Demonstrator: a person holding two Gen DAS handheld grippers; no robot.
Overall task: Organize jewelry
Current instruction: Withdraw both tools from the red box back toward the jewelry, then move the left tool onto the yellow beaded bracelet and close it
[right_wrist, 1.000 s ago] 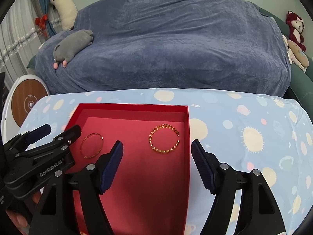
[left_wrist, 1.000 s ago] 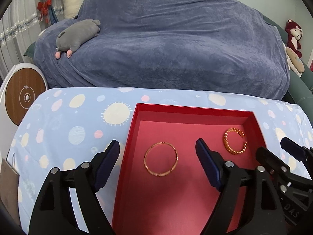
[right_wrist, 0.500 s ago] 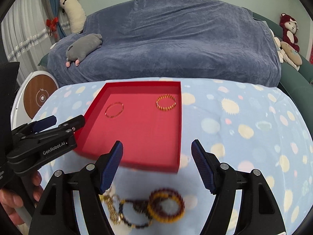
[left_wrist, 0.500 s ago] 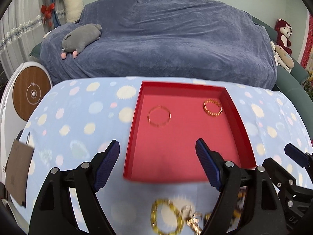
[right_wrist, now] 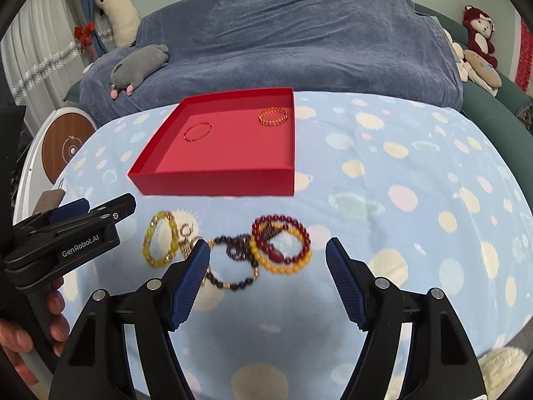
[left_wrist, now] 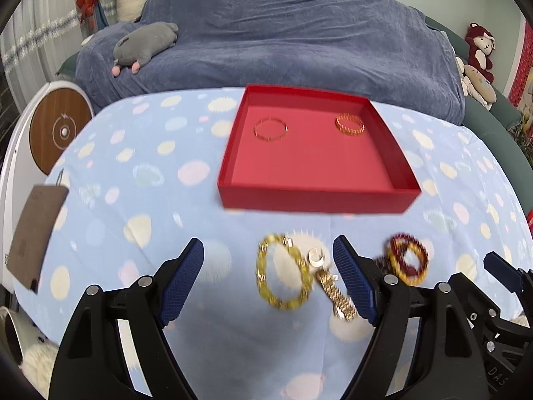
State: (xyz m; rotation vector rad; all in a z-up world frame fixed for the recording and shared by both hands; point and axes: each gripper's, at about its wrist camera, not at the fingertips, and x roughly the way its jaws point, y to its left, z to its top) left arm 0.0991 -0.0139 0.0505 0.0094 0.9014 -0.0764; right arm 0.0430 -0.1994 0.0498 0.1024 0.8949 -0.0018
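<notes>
Left wrist view: the left gripper (left_wrist: 268, 276) hangs over the blue spotted tablecloth (left_wrist: 140, 200) with its jaws spread wide and nothing between the pads. Framed between them lies a yellow bead bracelet (left_wrist: 283, 273), an oval whose long axis runs away from the camera toward the red tray (left_wrist: 316, 196). Just right of it a small silver ring (left_wrist: 316, 256) and a gold chain (left_wrist: 334, 291) lie together, the chain slanting toward the lower right. Further right sits a dark red and amber bracelet pile (left_wrist: 408, 261), blurred. The tray lies flat, its near wall roughly square to the camera; inside, near the far wall, a thin gold bangle (left_wrist: 270, 129) lies left and a beaded gold bangle (left_wrist: 349, 124) right, well apart.

Right wrist view: the right gripper (right_wrist: 268, 280) is likewise spread wide and empty above the cloth. Between its jaws lie the overlapping red and amber bracelets and a dark bead strand (right_wrist: 233, 266). The left gripper enters from the left, held by a hand (right_wrist: 30, 333).
</notes>
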